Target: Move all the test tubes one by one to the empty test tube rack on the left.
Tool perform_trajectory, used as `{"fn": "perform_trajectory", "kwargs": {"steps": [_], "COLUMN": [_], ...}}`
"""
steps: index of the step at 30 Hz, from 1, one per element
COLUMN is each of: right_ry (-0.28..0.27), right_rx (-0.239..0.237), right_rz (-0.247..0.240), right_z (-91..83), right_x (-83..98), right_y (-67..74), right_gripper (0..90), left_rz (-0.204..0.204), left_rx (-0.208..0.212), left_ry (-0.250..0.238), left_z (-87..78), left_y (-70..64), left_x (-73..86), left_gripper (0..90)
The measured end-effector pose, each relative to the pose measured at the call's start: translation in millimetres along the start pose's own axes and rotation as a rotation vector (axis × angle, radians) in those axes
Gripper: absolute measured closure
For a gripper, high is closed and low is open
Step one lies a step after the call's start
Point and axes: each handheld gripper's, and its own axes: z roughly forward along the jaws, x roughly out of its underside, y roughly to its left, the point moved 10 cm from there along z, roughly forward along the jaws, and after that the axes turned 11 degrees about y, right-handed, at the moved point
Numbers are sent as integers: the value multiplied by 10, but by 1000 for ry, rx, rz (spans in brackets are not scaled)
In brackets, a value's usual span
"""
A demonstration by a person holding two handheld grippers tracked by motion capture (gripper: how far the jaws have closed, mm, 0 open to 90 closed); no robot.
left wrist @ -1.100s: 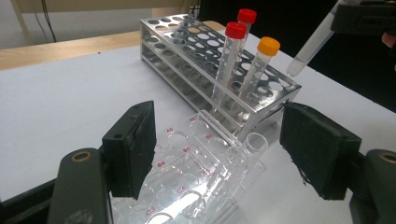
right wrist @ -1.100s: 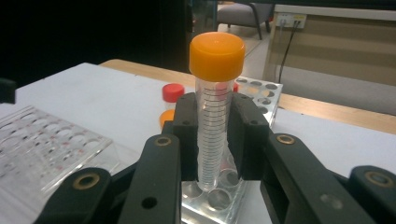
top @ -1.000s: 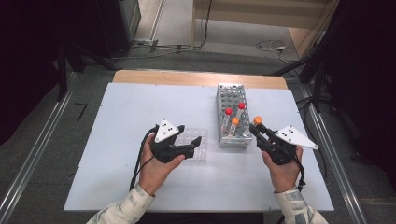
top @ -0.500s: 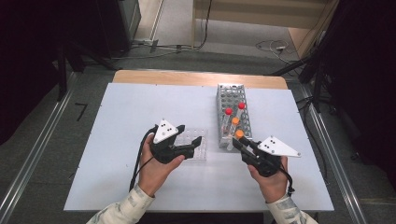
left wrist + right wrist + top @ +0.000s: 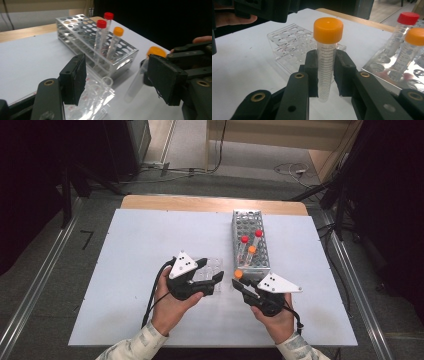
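Right now the transfer is mid-carry: the right gripper (image 5: 325, 75) clamps an orange-capped tube (image 5: 326, 60) between its pads, upright, the cap standing clear above the jaws. In the high view that tube (image 5: 238, 275) sits just off the near end of the metal rack (image 5: 250, 245), between it and the clear plastic rack (image 5: 209, 269), so it looks lifted out of the metal one and bound for the clear one. Two red-capped tubes (image 5: 105, 30) and another orange-capped one (image 5: 115, 42) remain standing in the metal rack. The left gripper (image 5: 207, 272) rests at the clear rack with its jaws partly open; they have just been closing a little, with the clear rack's edge (image 5: 100, 100) lying between them but no pad visibly pressing on it. I judge the left is there to steady the clear rack. The next move calls for lining the tube's bottom over an open hole, keeping it vertical, lowering it straight, and releasing only once it is seated.
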Motion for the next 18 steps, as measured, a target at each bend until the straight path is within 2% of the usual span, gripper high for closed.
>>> {"fn": "perform_trajectory", "kwargs": {"steps": [7, 10, 18], "right_ry": [19, 23, 26], "right_rx": [-22, -33, -55], "right_rz": [-12, -25, -39], "right_z": [83, 114, 162], "right_x": [19, 15, -7], "right_y": [104, 167, 279], "right_gripper": [718, 718, 718], "left_rz": [40, 53, 88], "left_rx": [46, 46, 38], "left_ry": [5, 14, 35], "left_z": [16, 42, 74], "left_y": [-197, -219, -237], "left_x": [-5, 14, 63], "left_gripper": [363, 389, 563]}}
